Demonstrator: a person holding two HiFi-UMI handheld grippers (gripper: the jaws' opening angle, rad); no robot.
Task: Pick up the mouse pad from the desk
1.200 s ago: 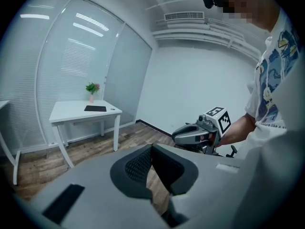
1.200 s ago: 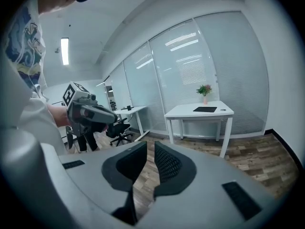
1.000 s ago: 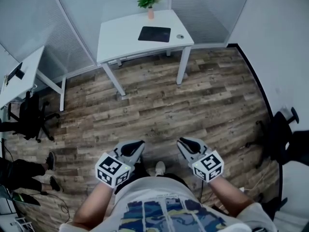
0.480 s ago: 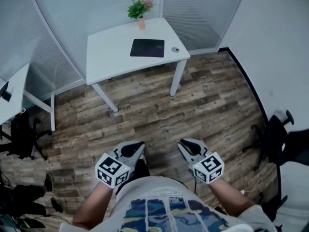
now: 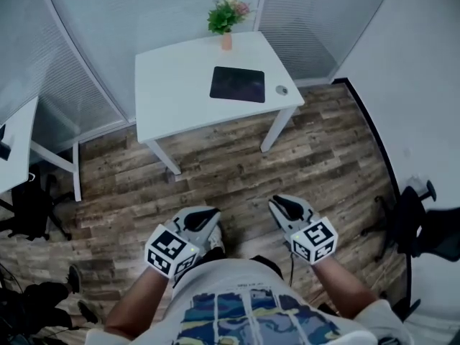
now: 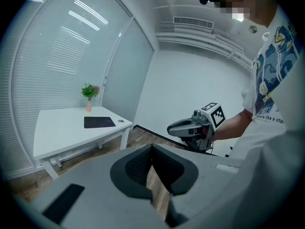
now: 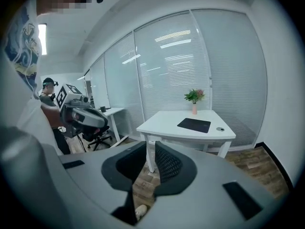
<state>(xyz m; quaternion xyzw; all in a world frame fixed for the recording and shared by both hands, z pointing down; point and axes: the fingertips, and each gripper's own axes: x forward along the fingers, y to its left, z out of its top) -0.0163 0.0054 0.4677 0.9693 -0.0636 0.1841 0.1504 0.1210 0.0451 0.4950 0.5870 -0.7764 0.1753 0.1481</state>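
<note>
The black mouse pad (image 5: 238, 84) lies flat on the white desk (image 5: 172, 92), far ahead of both grippers across the wooden floor. It also shows in the left gripper view as the mouse pad (image 6: 99, 122) and in the right gripper view as the mouse pad (image 7: 194, 124). My left gripper (image 5: 210, 213) is held low near my body, its tips together and nothing in them. My right gripper (image 5: 277, 204) is level with it. Its jaws are opening with a narrow gap and nothing between them.
A potted plant (image 5: 226, 16) stands at the desk's far edge and a small round object (image 5: 281, 90) lies right of the pad. Glass partitions stand behind the desk. Another desk (image 5: 14, 142) and an office chair (image 5: 29, 200) are at the left, a black chair (image 5: 417, 218) at the right.
The desk with the pad has come nearer and looks larger in the head view. Both grippers keep their places in front of my body, still carrying nothing.
</note>
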